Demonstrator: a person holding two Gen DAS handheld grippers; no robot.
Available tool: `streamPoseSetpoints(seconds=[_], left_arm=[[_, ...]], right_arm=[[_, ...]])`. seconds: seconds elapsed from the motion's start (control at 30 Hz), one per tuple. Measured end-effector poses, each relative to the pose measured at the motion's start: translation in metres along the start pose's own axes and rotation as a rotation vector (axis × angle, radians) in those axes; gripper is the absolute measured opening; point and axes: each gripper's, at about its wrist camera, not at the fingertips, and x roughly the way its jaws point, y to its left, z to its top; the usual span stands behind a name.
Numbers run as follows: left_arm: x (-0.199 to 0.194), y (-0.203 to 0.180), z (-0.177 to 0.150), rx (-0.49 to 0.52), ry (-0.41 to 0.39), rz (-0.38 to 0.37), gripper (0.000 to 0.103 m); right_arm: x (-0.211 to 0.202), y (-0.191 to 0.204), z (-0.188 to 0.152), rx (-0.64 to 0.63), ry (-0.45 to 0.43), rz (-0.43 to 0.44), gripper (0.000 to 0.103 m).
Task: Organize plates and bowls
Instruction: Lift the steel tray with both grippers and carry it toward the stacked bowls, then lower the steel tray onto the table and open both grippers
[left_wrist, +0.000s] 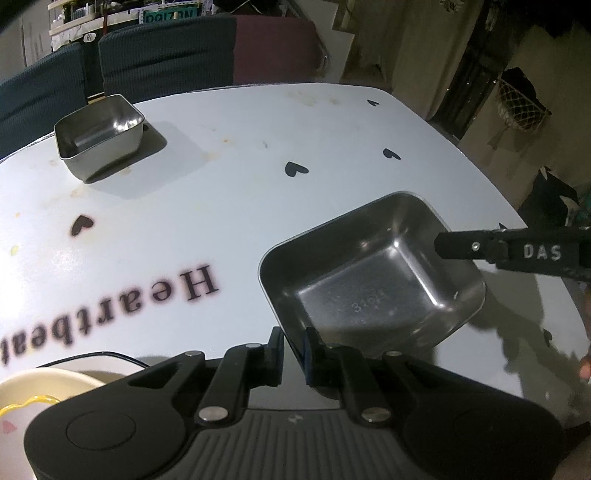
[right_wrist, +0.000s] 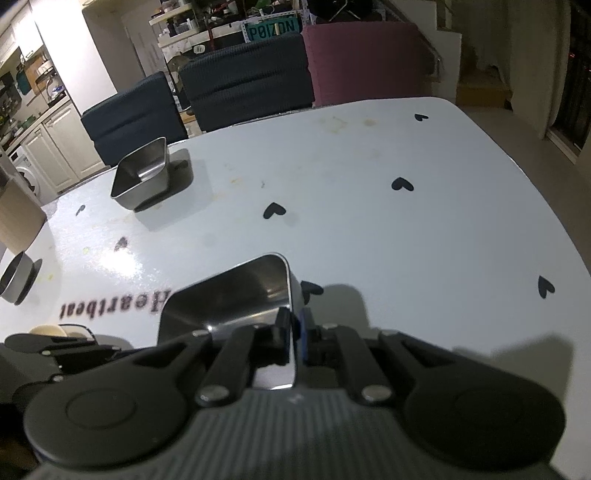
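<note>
A square steel bowl (left_wrist: 369, 280) sits low over the white table (left_wrist: 229, 177), and both grippers hold it. My left gripper (left_wrist: 294, 350) is shut on the bowl's near corner rim. My right gripper (left_wrist: 439, 245) comes in from the right and clamps the far right rim. In the right wrist view the same bowl (right_wrist: 229, 302) lies just ahead of the right gripper (right_wrist: 294, 332), with the rim pinched between its fingers. I cannot tell whether the bowl touches the table. A second square steel bowl (left_wrist: 99, 136) (right_wrist: 142, 177) stands at the far left.
A round steel bowl (right_wrist: 16, 277) stands at the table's left edge. A cream dish (left_wrist: 37, 398) lies near me at the left. Dark blue chairs (right_wrist: 243, 81) and a maroon one (right_wrist: 362, 62) line the far edge. Floor drops off to the right.
</note>
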Motion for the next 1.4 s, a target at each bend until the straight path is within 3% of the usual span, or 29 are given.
streamPoseSetpoints(seconds=[0.43, 0.97, 1.07, 1.2, 1.23, 1.3, 1.4], left_arm=[[-0.003, 0.002, 0.002, -0.007, -0.003, -0.006, 0.012], [-0.002, 0.004, 0.003, -0.021, 0.001, -0.014, 0.013], [-0.002, 0.005, 0.003, -0.033, 0.005, -0.011, 0.018], [-0.005, 0.005, 0.002, -0.037, 0.001, -0.003, 0.034], [-0.007, 0.005, 0.002, -0.037, -0.003, -0.007, 0.038], [-0.009, 0.005, 0.002, -0.037, -0.011, -0.012, 0.046], [-0.015, 0.005, 0.001, -0.036, -0.025, -0.009, 0.059]], right_arm=[[0.025, -0.002, -0.006, -0.008, 0.081, -0.033, 0.003], [0.026, -0.007, -0.010, 0.004, 0.076, -0.010, 0.003], [0.028, -0.009, -0.011, -0.008, 0.079, -0.016, 0.007], [0.023, -0.011, -0.013, -0.019, 0.055, -0.008, 0.015], [0.020, -0.012, -0.014, -0.020, 0.047, -0.006, 0.018], [0.016, -0.013, -0.015, -0.026, 0.029, -0.001, 0.037], [0.007, -0.013, -0.018, -0.037, 0.004, -0.002, 0.050]])
